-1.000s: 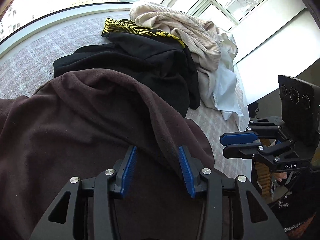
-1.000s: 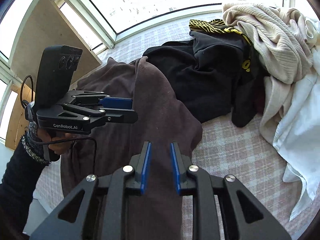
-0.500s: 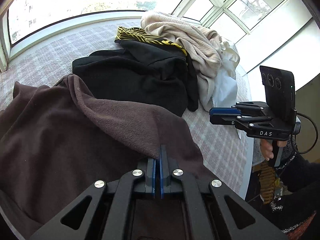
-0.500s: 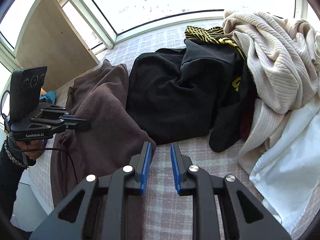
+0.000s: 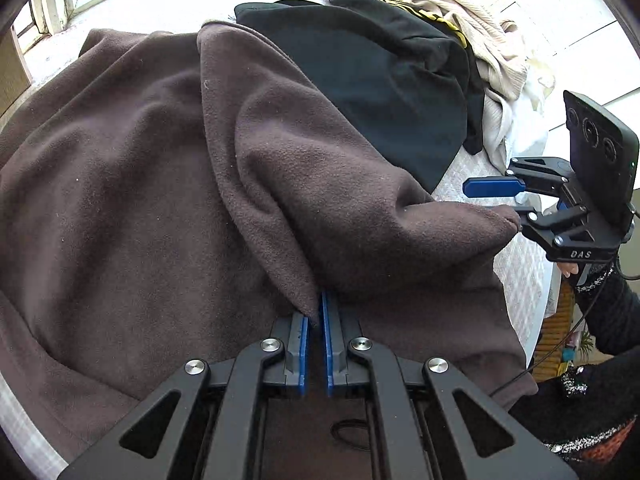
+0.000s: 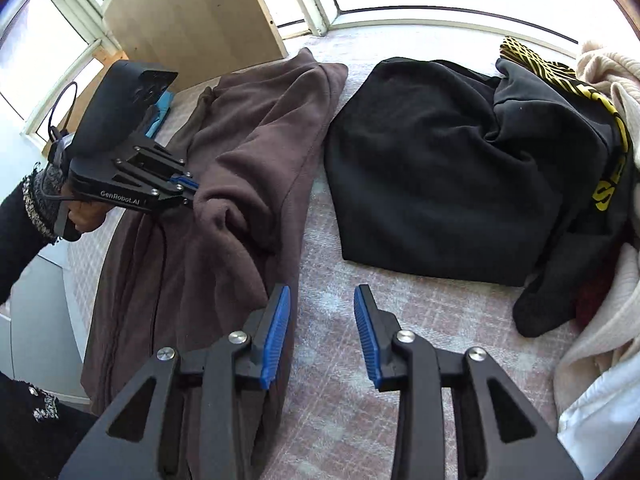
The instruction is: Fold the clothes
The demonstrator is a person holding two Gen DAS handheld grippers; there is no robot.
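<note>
A brown fleece garment [image 5: 160, 200] lies rumpled across the checked bed cover [image 6: 332, 360]. My left gripper [image 5: 316, 312] is shut on a raised fold of it, and the cloth runs up from between the pads. In the right wrist view the left gripper [image 6: 188, 190] bites the brown garment [image 6: 248, 168] at its left side. My right gripper [image 6: 320, 300] hangs low over the cover at the garment's right edge. Its jaws are opening, with only bare cover between them, and its left finger [image 6: 276, 328] is against the fleece. From the left wrist view the right gripper [image 5: 496, 200] sits by a pointed corner of the fleece.
A black garment with yellow print [image 6: 440, 168] lies right of the brown one, with a strip of cover between them. Behind it are a cream knit [image 6: 608, 68] and a white cloth [image 6: 600, 420]. A wooden panel [image 6: 192, 12] and windows stand beyond the bed.
My left gripper shut on a fold of the brown garment and came lower and closer to it. My right gripper moved off the fleece to its edge, sank toward the cover, and its jaws widened.
</note>
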